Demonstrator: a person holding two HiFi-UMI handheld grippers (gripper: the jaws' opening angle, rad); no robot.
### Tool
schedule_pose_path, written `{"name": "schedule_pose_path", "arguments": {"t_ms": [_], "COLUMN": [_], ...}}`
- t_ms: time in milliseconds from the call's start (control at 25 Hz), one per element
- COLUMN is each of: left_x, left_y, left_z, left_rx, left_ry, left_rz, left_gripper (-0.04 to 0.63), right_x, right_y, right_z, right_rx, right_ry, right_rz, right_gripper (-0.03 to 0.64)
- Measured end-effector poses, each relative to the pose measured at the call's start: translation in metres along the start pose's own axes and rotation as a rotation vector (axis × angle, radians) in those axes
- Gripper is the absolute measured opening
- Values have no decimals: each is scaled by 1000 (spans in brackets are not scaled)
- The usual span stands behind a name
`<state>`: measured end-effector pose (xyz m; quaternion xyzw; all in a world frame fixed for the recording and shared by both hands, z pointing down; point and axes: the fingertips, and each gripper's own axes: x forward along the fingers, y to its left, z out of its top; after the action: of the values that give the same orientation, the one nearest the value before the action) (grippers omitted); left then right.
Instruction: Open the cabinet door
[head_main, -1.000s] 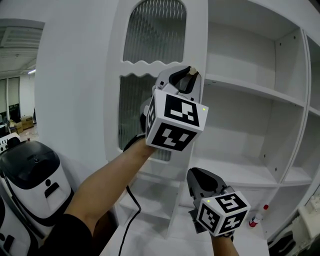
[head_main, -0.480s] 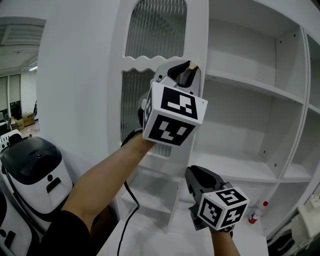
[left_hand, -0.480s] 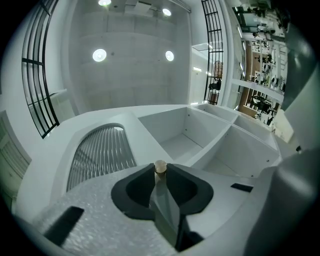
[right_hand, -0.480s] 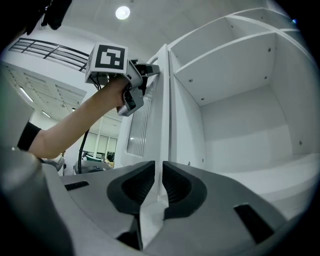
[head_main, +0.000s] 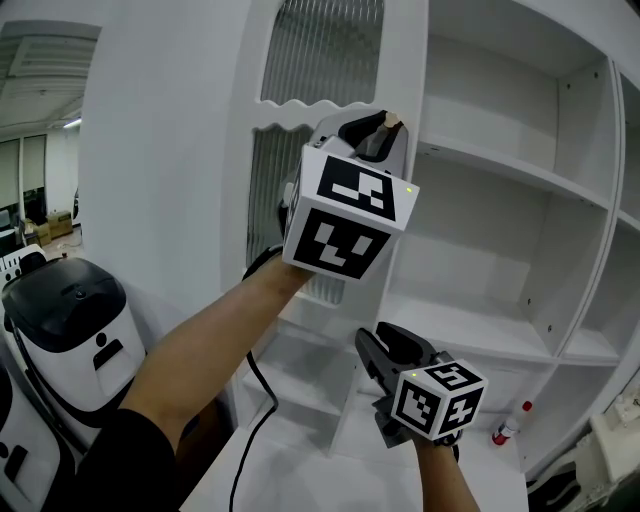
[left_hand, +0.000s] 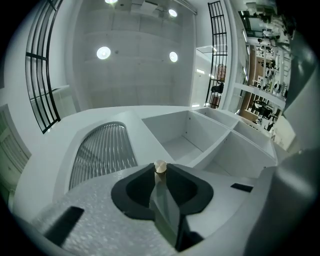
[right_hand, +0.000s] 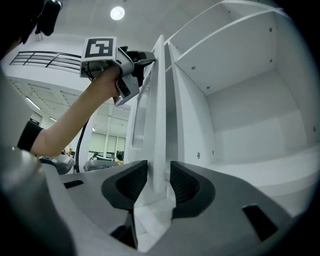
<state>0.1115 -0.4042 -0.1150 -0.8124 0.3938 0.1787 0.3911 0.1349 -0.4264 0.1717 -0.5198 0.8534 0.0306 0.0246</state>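
The white cabinet door with ribbed glass panels stands swung out from the shelves. My left gripper is up at the door's free edge, shut on its small beige knob; the knob's tip pokes out above the jaws. Lower down, my right gripper points at the same edge. Its jaws have just been opening and now stand apart in the right gripper view, with the door's thin edge between them and a gap on either side.
Bare white shelves fill the cabinet to the right. A white and black machine stands at lower left. A black cable hangs under my left arm. A small red-capped bottle sits low at the right.
The right gripper's jaws have spread apart and it has shifted slightly left and down along the door's edge. The left gripper stays clamped on the knob.
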Motion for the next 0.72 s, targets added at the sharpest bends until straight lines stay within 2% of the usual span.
{"name": "schedule_pose_path", "arguments": {"t_ms": [120,240,720], "left_x": [0,0,-18], "left_y": [0,1,-2], "left_z": [-1,-2,-15], "left_rx": [-1,1,8], "left_ry": [7,25,71], "left_rz": [4,20,47], "left_gripper": [77,78,77], "right_x": [6,7,7], "right_y": [3,5,5], "right_z": [-2,-3,-3], "right_rx": [-11,-35,-22], "right_ry": [11,16,17], "right_rz": [30,22,46], "right_gripper": [129,127,121]}}
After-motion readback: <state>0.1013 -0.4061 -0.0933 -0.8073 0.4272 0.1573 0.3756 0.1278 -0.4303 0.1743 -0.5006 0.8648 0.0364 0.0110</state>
